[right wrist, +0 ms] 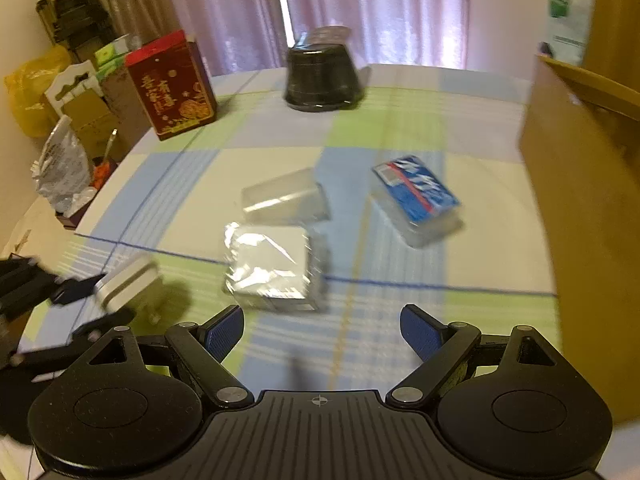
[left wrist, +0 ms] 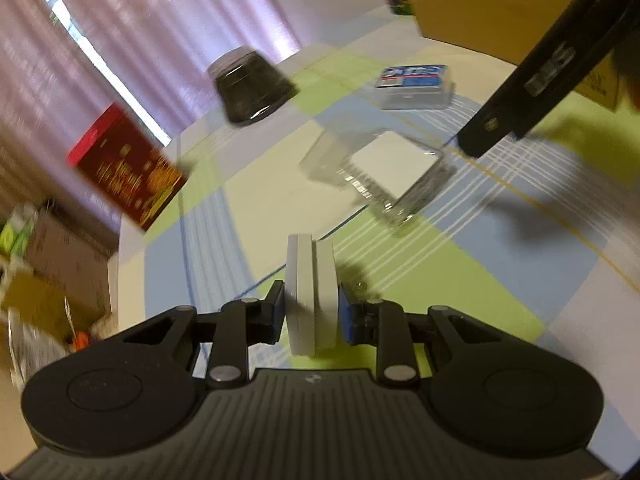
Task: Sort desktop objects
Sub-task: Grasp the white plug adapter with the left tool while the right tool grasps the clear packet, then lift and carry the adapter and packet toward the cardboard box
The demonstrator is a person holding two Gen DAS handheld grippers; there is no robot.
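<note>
In the left wrist view, the left gripper (left wrist: pixel 311 312) pinches a white case (left wrist: pixel 311 292) above the checked tablecloth (left wrist: pixel 256 196). In the right wrist view, the right gripper (right wrist: pixel 322 330) hangs spread; the case (right wrist: pixel 126 282) is near left, the open clear box (right wrist: pixel 276 256) just beyond.

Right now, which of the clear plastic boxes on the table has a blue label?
The clear box with the blue label, lying nearest the cardboard box. The other clear box holds white contents with no label, its open lid hinged back.

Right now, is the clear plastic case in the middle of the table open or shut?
Open. In the right wrist view, the clear plastic case has its lid swung back flat on the tablecloth, leaving the base uncovered.
</note>
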